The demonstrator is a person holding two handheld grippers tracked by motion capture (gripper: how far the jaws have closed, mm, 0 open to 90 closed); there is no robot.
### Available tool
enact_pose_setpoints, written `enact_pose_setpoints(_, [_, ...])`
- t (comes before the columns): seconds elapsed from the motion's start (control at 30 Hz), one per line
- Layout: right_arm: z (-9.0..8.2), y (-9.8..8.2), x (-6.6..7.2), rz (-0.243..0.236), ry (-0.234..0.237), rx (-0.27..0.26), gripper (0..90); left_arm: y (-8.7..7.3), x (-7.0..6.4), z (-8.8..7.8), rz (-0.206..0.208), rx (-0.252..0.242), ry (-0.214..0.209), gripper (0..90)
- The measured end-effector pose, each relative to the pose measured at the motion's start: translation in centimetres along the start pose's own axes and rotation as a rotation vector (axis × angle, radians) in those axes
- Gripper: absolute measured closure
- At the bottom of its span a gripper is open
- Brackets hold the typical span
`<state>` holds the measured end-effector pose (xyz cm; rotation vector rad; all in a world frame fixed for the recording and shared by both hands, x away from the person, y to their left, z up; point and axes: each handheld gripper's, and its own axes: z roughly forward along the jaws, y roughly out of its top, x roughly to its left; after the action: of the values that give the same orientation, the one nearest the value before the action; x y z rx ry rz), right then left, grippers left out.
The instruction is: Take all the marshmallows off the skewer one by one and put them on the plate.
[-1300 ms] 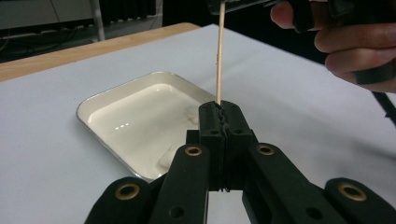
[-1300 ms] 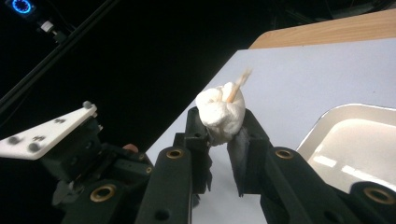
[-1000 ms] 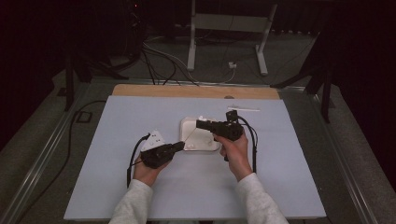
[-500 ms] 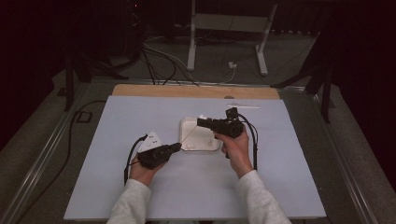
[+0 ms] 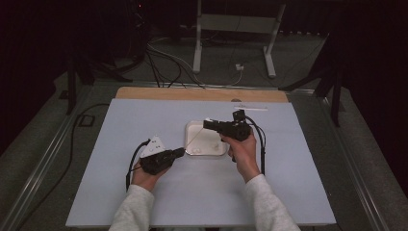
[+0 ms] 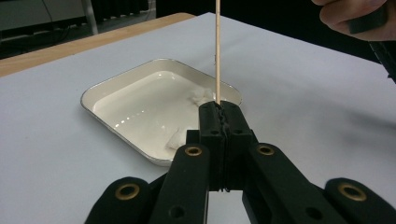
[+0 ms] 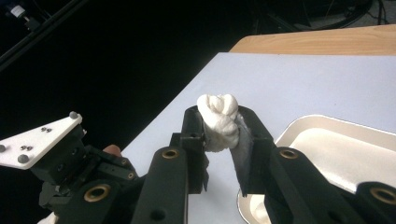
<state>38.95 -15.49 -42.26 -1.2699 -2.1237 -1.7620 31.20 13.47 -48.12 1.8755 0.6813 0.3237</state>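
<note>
The left hand-held gripper (image 6: 219, 116) clamps a thin wooden skewer (image 6: 217, 51) upright, ready for the soft white marshmallow lump (image 7: 218, 122) pinched in the right hand-held gripper (image 7: 219, 126).

The wooden stick (image 6: 217, 51) runs out past the top edge of the left gripper view; its upper end is cut off, and its lower end is hidden between the shut fingers (image 6: 211, 122). In the high view the stick is too thin to trace. The tray (image 7: 327, 140) is cut by the right edge of the right gripper view, its near corner hidden behind the fingers (image 7: 250, 140). The lower part of the white lump (image 7: 218, 122) is hidden between them.
</note>
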Motion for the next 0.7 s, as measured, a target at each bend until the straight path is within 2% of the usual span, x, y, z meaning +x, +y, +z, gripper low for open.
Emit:
enact_pose_setpoints(0.47, [-0.5, 0.3, -0.4, 0.013, -0.006, -0.022, 76.3, 0.0, 0.2, -0.2, 0.015, 0.016, 0.008, 90.0])
enact_pose_setpoints(0.53, [-0.9, 0.4, -0.5, 0.018, -0.016, -0.043, 76.6, -0.2, 0.3, -0.3, 0.015, 0.031, 0.024, 90.0])
enact_pose_setpoints(0.6, [-1.6, 0.8, -0.7, 0.03, -0.016, -0.066, 76.5, -0.3, 0.6, -0.5, 0.003, 0.025, 0.029, 90.0])
enact_pose_setpoints(0.7, [-2.0, 0.9, -0.7, 0.002, -0.039, -0.047, 76.2, -0.1, 0.6, -0.6, -0.006, 0.01, 0.039, 90.0])
